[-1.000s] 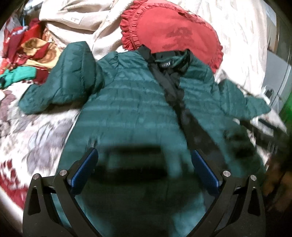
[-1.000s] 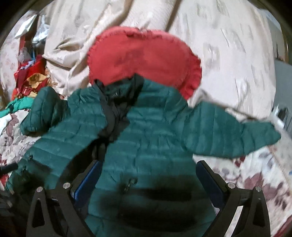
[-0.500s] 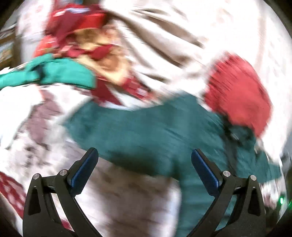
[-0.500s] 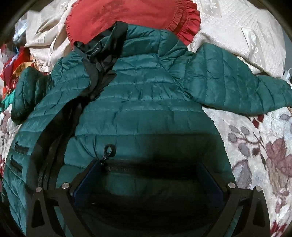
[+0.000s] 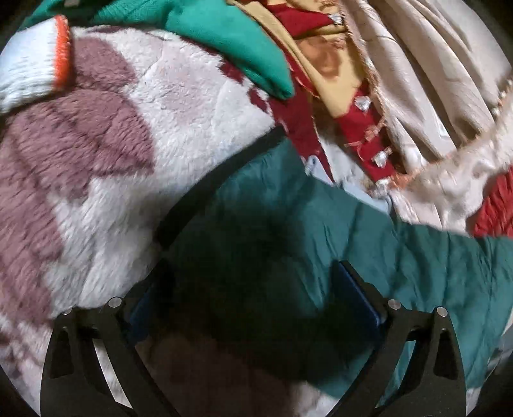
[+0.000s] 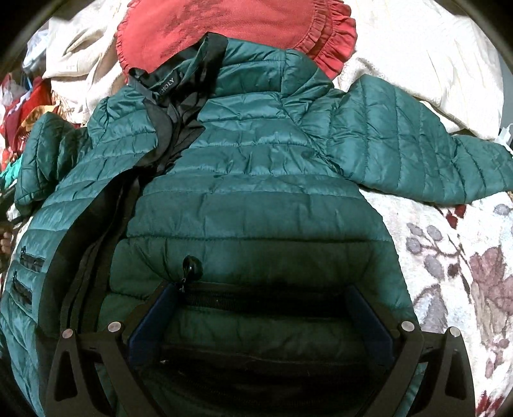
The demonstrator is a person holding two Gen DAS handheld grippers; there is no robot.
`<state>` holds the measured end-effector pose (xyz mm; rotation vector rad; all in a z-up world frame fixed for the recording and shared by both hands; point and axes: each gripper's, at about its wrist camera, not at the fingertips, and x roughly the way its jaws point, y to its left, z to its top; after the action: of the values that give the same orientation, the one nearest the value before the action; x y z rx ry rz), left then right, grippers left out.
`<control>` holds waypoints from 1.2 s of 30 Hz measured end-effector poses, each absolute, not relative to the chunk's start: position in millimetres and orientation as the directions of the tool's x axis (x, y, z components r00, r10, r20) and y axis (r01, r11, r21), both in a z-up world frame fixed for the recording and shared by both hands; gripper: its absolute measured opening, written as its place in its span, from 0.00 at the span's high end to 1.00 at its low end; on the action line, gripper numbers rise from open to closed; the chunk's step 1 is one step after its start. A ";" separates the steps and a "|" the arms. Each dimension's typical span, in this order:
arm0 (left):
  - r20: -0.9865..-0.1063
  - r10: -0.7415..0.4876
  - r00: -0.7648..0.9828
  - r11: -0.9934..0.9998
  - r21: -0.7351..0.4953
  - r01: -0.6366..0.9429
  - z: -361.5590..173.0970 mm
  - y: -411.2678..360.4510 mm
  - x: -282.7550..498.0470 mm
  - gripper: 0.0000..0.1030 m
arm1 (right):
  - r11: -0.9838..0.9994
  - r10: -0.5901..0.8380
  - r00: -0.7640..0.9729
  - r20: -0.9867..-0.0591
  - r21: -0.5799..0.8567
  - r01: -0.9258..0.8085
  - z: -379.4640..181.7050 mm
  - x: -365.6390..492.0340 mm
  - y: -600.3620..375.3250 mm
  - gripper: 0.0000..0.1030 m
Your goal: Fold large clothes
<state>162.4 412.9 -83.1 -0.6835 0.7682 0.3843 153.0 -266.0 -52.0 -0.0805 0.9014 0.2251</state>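
A dark green quilted puffer jacket [image 6: 256,179] lies front up on the bed, its black-lined collar at the top and one sleeve [image 6: 416,160] stretched out to the right. My right gripper [image 6: 259,317] hovers open low over the jacket's lower front, straddling a zipped pocket [image 6: 256,295] with its round puller. In the left wrist view the jacket's other sleeve [image 5: 320,243] with its black cuff edge lies on the fleece blanket. My left gripper [image 5: 250,301] is open, its blue pads either side of the sleeve end.
A red frilled cushion [image 6: 224,29] sits under the collar. Cream bedding [image 6: 433,64] lies behind. A floral fleece blanket [image 5: 96,144] covers the bed. A pile of teal, red and yellow clothes [image 5: 256,48] crowds the left side.
My left gripper swung left from the jacket body and dropped close over the left sleeve end. My right gripper lowered toward the jacket's pocket and has held nearly still since.
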 end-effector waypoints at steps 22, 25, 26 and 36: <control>-0.557 0.414 0.720 0.584 -0.444 -0.680 43.7 443.7 24.7 0.89 | 0.981 0.148 0.677 -0.721 0.022 -0.190 -29.2 144.6 -272.2 0.00; -0.511 0.398 0.762 0.641 -0.439 -0.629 62.2 417.0 29.3 0.89 | 0.986 0.149 0.698 -0.701 0.057 -0.154 -13.9 136.2 -288.1 0.00; -0.494 0.371 0.787 0.666 -0.449 -0.596 68.5 405.6 33.1 0.89 | 0.987 0.150 0.705 -0.693 0.067 -0.144 -9.9 133.1 -294.0 0.00; -0.396 -0.241 0.886 0.865 -0.502 0.011 107.7 172.4 138.0 0.89 | 0.994 0.076 0.704 -0.706 0.111 0.004 -15.1 130.1 -355.8 0.00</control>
<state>138.0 172.4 107.7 -0.5131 0.4682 -0.1369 130.1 -355.8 -15.1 0.1071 0.7885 0.0404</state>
